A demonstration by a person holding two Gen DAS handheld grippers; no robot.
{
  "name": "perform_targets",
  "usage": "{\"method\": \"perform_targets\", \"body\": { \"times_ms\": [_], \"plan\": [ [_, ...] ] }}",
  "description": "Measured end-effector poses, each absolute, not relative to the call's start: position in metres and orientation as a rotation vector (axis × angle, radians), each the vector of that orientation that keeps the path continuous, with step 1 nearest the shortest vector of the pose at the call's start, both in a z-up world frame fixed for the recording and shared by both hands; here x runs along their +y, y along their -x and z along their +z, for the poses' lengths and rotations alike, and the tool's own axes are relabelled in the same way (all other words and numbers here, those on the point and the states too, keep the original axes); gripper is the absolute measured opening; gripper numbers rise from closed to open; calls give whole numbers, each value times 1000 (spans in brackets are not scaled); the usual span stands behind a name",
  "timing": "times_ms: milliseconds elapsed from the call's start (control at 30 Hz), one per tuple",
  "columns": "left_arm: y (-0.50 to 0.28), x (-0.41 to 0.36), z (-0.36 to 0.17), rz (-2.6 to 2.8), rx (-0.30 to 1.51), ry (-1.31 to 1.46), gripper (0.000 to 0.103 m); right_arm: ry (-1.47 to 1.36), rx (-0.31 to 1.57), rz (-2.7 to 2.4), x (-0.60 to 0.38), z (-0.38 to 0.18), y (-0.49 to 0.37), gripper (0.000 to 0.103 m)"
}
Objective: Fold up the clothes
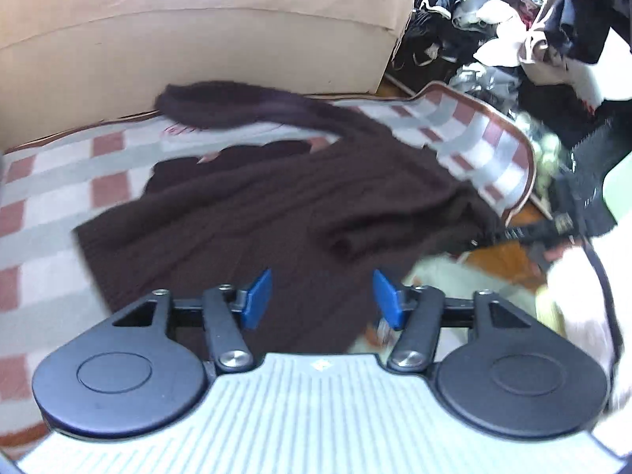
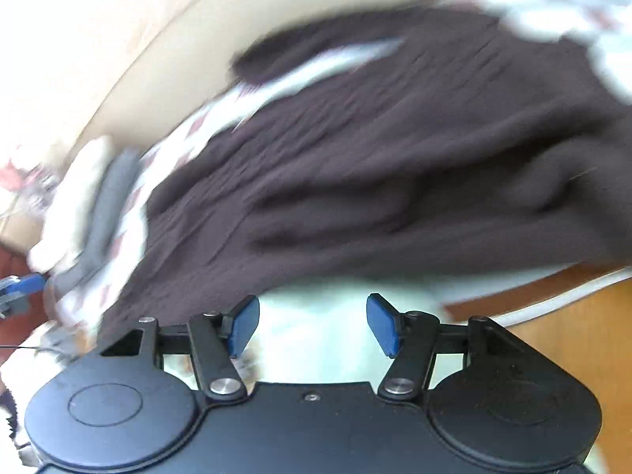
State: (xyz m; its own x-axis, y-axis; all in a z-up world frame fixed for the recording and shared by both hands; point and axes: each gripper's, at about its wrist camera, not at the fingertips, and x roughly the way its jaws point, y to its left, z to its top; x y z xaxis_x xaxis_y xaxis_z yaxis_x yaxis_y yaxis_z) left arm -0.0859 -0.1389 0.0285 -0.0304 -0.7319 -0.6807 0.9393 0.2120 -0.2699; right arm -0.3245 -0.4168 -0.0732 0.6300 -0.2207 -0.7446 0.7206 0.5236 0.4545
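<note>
A dark brown knitted garment lies spread on a checked red, white and grey blanket, with one sleeve stretched along the far side. My left gripper hovers over its near hem, open, with nothing between the blue pads. In the right wrist view the same brown garment fills the middle, blurred. My right gripper stands open just off the garment's near edge over a pale surface, holding nothing. The other gripper's blue pad shows at the far left there.
A large cardboard box stands behind the blanket. A heap of dark and white clothes lies on the floor at the upper right. Orange wooden floor shows beside the blanket. A person's pale sleeve is at the right edge.
</note>
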Motion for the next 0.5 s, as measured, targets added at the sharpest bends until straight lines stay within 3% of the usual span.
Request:
{"method": "perform_targets", "body": {
  "times_ms": [133,267,500],
  "plan": [
    [110,-229,-8,-1344,913,-426,69,-708,676,-948,-427,-68,361,66],
    [145,-312,-57,-1348,1009,-633,69,-561,898,-1138,-436,-89,360,66],
    [177,-376,-97,-1331,999,-765,71,-535,913,-1246,-466,-109,371,68]
  ]
}}
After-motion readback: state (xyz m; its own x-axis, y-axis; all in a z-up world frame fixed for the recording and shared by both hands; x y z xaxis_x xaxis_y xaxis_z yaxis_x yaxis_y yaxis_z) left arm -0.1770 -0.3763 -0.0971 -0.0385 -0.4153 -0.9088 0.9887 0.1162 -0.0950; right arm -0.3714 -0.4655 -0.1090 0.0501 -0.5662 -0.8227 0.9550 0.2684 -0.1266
